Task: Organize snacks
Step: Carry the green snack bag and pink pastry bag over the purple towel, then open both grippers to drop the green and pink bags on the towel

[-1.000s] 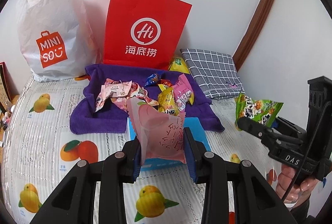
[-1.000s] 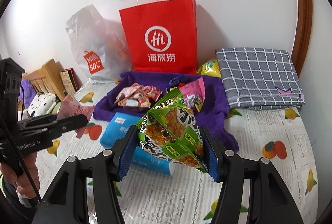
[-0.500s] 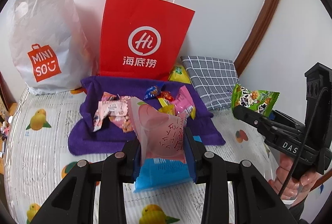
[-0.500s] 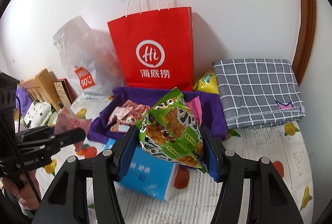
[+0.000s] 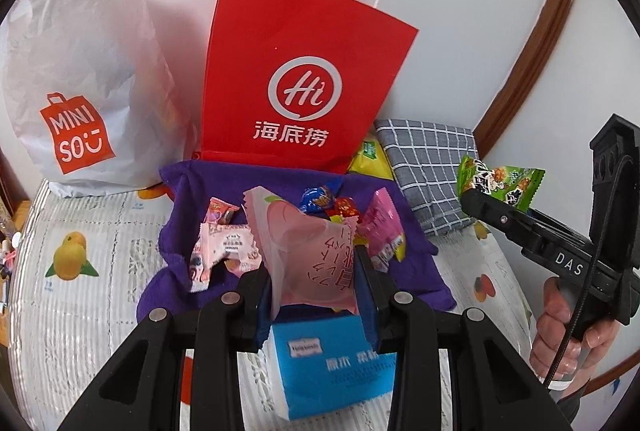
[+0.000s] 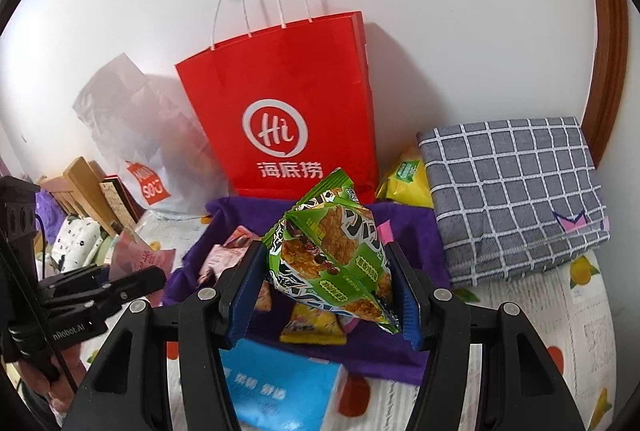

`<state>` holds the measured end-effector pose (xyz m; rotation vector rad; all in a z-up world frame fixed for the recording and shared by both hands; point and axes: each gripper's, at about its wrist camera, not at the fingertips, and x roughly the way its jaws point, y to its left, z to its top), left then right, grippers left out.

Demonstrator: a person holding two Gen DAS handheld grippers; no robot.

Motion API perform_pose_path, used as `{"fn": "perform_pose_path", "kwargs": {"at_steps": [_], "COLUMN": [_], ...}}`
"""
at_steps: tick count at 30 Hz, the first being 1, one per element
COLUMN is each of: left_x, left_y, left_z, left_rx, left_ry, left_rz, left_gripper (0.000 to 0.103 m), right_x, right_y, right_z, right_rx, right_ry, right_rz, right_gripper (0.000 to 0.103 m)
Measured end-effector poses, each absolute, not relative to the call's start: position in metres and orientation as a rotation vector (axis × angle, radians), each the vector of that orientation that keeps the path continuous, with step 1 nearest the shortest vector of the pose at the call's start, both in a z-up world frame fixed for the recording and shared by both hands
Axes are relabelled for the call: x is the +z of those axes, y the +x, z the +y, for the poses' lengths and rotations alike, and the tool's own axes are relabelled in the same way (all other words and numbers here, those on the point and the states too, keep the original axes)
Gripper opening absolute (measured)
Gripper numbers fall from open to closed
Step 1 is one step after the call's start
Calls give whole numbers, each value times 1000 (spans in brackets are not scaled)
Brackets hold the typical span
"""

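My left gripper (image 5: 316,275) is shut on a pink snack packet (image 5: 308,247) and holds it above the purple cloth (image 5: 176,231). My right gripper (image 6: 328,279) is shut on a green snack packet (image 6: 332,255), also raised over the cloth (image 6: 416,231). Several loose snacks (image 5: 224,247) lie on the cloth. A red paper bag (image 5: 296,79) with white handles stands upright behind the cloth against the wall; it also shows in the right wrist view (image 6: 280,111). The right gripper with its green packet (image 5: 504,183) shows at the right of the left wrist view.
A white MINISO plastic bag (image 5: 76,79) stands left of the red bag. A folded grey checked cloth (image 6: 512,191) lies at the right, a yellow packet (image 6: 404,179) beside it. A blue tissue pack (image 5: 336,363) lies under the grippers on the fruit-print cover (image 5: 72,295).
Both grippers have risen and moved forward toward the red bag with their packets held; the bag and the cloth look nearer and larger.
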<state>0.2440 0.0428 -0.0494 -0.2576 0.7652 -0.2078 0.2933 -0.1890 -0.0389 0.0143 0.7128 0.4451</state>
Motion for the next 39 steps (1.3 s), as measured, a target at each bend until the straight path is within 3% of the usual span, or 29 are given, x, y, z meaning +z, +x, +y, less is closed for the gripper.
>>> {"fn": "perform_pose_path", "kwargs": {"at_steps": [19, 39], "left_x": [-80, -117], "left_y": [303, 347], "left_z": [44, 10], "left_rx": [-222, -286], "left_ry": [-273, -276], "left_rz": [821, 922], "left_gripper": [33, 34], "right_x": [-131, -154], "right_y": [331, 341], "right_z": [-209, -205], "right_rx": [491, 451], "right_ry": [-39, -113], "right_rz": [897, 901], "right_gripper": [59, 60]}}
